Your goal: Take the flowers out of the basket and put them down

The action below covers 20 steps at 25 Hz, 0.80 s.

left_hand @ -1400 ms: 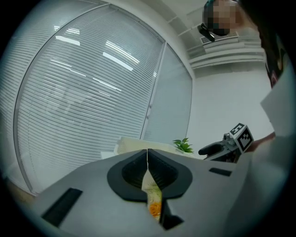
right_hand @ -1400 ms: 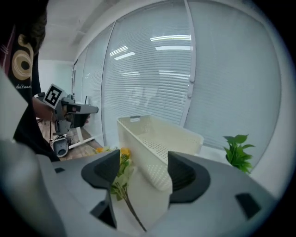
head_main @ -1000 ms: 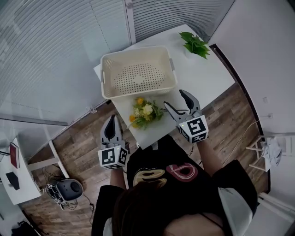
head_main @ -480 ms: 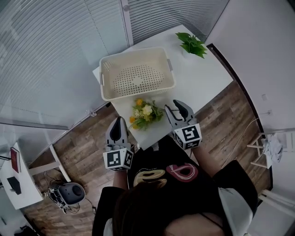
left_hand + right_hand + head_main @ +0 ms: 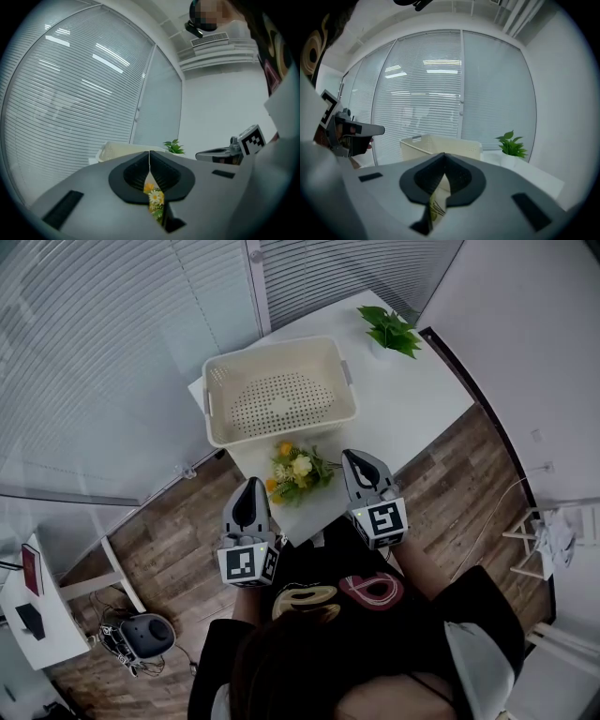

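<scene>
Where the flowers [image 5: 298,472] lie: on the desk [image 5: 412,399], just in front of the basket [image 5: 278,390], outside it.
Left claw [image 5: 251,488]: clenched on nothing, left of the flowers, near the desk's edge.
Right claw [image 5: 356,463]: clenched on nothing, just right of the flowers.
Plant [image 5: 391,330]: far desk corner.

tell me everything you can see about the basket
The basket is a cream, plastic-looking rectangular tub with rounded corners and a thick rolled rim. Its floor is perforated with a grid of small holes, and a slot handle is cut into its left end wall. It stands upright and empty on the white table, on the side toward the window blinds. The flowers lie on the table just in front of its near wall; whether they touch it cannot be told.
</scene>
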Motion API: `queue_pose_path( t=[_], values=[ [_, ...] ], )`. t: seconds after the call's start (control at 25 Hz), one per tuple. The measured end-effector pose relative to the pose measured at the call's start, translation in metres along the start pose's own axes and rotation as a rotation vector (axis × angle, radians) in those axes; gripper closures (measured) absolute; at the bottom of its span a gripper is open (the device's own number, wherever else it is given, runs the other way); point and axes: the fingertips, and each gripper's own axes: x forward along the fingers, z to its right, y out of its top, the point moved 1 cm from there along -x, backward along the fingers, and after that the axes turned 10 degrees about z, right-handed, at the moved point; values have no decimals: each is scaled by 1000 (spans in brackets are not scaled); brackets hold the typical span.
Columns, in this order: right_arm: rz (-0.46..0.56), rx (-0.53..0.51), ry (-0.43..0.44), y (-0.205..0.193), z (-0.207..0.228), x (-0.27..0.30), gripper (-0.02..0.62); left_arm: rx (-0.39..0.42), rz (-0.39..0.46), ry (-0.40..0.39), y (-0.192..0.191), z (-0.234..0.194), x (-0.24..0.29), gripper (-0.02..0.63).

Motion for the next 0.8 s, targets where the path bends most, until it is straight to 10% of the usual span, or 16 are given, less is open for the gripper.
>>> queue_pose_path(
  t=[0.8],
  values=[
    [-36, 28, 2, -8, 7, 14, 586, 16, -3, -13, 1, 6, 11, 588]
  ],
)
